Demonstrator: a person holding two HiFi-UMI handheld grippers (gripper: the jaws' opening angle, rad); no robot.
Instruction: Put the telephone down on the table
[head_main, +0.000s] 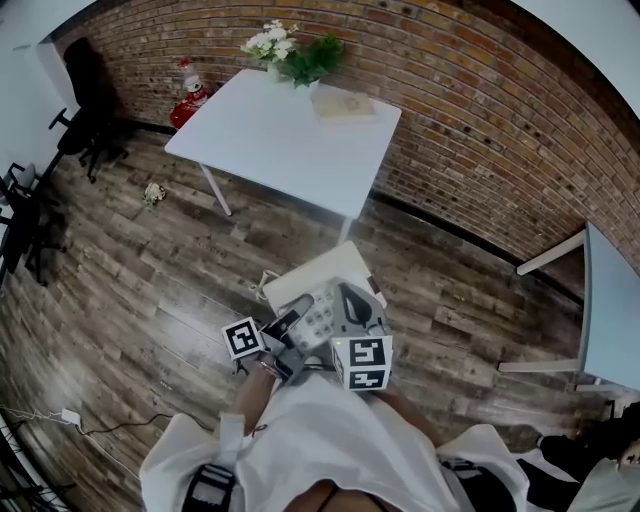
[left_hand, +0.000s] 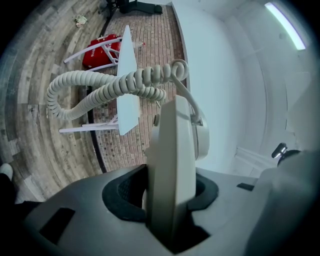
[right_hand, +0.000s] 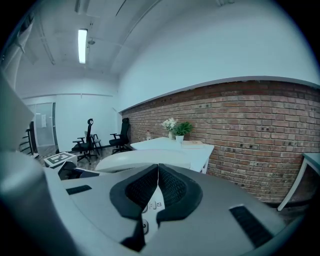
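Left gripper (left_hand: 167, 195) jaws clamped on the telephone (head_main: 325, 315) edge, right gripper (right_hand: 158, 187) jaws pinched near-together on its other side, set hanging over the floor (head_main: 150, 270), well short of the white tabletop (head_main: 280, 140): keep it level, mind the coiled cord (left_hand: 110, 87), lower flat before release.

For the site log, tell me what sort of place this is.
Probably an office or meeting room: black office chairs, a white table by a brick wall, and a fluorescent ceiling light.
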